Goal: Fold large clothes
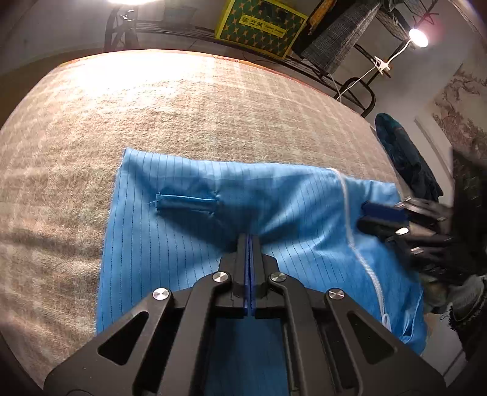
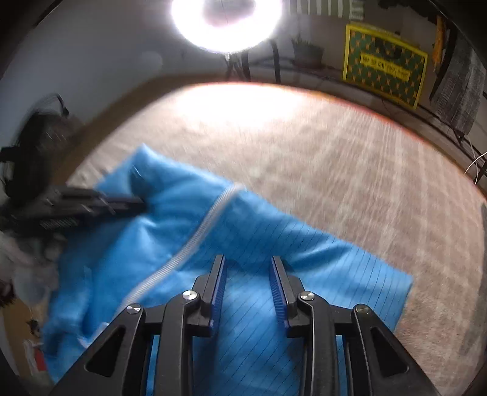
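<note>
Looking through the left wrist camera, I see my left gripper pointing down at a blue pinstriped garment spread on a beige checked blanket. Its jaws are fully together, and the cloth gathers into a small pucker right at the tips, so I read it as pinching a fold of the fabric. A welt pocket slit lies flat just left of the tips. A white zipper runs down the garment to the right, and beyond it my right gripper comes in from the right edge, its blue pads just over the cloth near the garment's right edge. Behind the blanket a yellow-green patterned box sits on a black metal rack, and a small lamp glows at upper right.

Through the right wrist camera, blurred by motion, my right gripper has its jaws apart with a clear gap, hovering over the garment; nothing sits between the blue pads. The zipper curves across the cloth to the left. Further left, my left gripper reaches in with its tips at a raised ridge of fabric. The garment lies crumpled on that side and flatter toward the right, on the blanket. A ring light glares at the top.
</note>
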Demonstrator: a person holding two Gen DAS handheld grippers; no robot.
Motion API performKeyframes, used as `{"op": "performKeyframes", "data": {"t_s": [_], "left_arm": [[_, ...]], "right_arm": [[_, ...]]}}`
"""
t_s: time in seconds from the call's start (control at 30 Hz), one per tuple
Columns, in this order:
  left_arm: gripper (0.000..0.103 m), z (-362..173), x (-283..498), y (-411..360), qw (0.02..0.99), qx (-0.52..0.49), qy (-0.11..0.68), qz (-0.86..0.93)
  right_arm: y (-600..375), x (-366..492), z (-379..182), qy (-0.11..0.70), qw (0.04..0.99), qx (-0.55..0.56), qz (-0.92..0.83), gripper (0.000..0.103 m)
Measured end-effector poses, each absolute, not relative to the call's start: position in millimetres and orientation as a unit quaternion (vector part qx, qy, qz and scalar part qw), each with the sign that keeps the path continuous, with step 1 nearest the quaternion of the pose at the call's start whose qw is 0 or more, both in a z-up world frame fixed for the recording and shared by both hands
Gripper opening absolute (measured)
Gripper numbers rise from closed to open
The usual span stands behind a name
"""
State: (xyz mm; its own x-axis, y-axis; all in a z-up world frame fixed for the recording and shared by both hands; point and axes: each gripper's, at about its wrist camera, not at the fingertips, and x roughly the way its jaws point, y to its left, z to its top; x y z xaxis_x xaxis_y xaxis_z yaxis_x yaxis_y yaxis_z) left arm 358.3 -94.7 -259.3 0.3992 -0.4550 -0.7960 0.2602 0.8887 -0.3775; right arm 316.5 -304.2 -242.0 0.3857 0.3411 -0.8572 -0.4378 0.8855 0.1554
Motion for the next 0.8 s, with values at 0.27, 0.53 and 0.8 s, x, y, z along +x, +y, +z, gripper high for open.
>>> {"op": "performKeyframes", "data": {"t_s": [0.27,0.53,0.8], "left_arm": [[0.001,-235.8,331.6,-61.1,0.833,-0.116,0.496,-0.214],[0.058,-218.9,318.9,17.2,0.799,-0.231,0.503,-0.235],[0.059,-264.1,326.9,55.3,0.736,-0.337,0.539,-0.231]], "right_arm": [[-327.6,297.2,-212.0,0.485,0.845,0.0,0.226,0.033],[-405.2,230.3,-177.9,0.426,0.872,0.103,0.217,0.082],[-469.0,225.6,-214.9,0.483,0.819,0.241,0.196,0.087]]}}
